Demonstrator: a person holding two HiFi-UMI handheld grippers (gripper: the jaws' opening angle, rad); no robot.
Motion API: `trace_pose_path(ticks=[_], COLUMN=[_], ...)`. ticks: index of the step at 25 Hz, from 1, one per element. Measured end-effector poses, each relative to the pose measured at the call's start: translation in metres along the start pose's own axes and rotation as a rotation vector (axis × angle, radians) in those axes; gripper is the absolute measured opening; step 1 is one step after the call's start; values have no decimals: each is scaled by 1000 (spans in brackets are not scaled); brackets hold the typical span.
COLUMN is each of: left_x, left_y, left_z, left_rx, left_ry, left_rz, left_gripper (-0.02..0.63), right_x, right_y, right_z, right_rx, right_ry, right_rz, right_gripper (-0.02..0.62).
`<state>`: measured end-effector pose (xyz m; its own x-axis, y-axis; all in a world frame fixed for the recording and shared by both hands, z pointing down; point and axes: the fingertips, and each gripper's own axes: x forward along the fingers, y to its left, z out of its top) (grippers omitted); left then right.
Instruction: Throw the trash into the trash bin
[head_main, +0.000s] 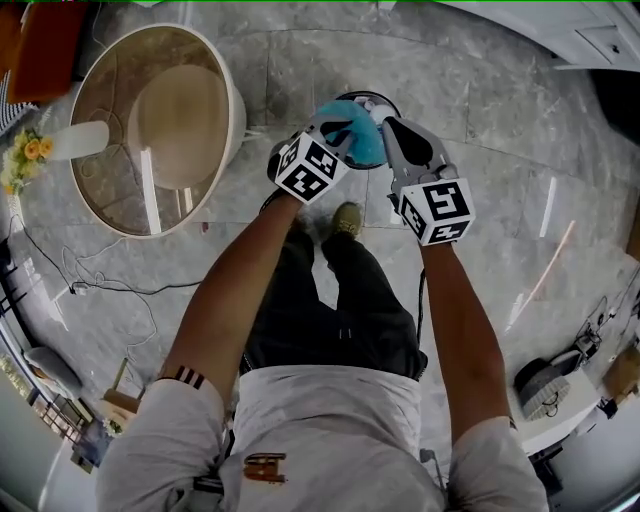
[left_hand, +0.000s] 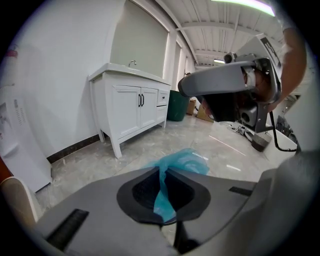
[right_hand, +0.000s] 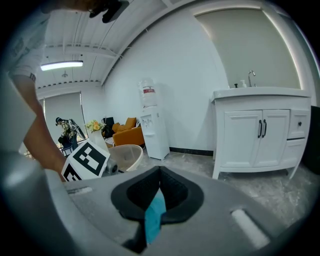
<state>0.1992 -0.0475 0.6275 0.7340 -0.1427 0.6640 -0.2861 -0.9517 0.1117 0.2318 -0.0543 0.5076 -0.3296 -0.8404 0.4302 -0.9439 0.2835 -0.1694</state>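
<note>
A crumpled teal plastic bag hangs between my two grippers in front of the person's legs. In the head view my left gripper is shut on the bag's left side and my right gripper on its right side. The left gripper view shows the closed jaws of my left gripper pinching the teal bag, which bulges out beyond them. In the right gripper view my right gripper is shut on a strip of the teal bag. A dark round rim shows just behind the bag. A dark green bin stands far off by the cabinet.
A round beige tub-shaped table stands on the marble floor at the left. A white sink cabinet lines the wall, and a water dispenser stands beside an orange sofa. Cables lie on the floor at the left.
</note>
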Motion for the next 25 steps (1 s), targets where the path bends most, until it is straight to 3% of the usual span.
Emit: trace_pose_path(ticks=[10,21,25], left_x=[42,39,42], left_y=[-19,-37,-35], left_z=[-7,-6,-15], left_rx=[27,23,47], left_ry=[90,75,125], left_rz=[-26,-104,-100], left_gripper=[21,282,308], right_x=[-20,-26,-26], right_y=[-25,-19,-16], right_z=[-14,-18,-16], right_rx=[-4,-10,-14], right_ry=[-4,2,-5], right_rz=[-1,23,27], right_gripper=[2,2,2])
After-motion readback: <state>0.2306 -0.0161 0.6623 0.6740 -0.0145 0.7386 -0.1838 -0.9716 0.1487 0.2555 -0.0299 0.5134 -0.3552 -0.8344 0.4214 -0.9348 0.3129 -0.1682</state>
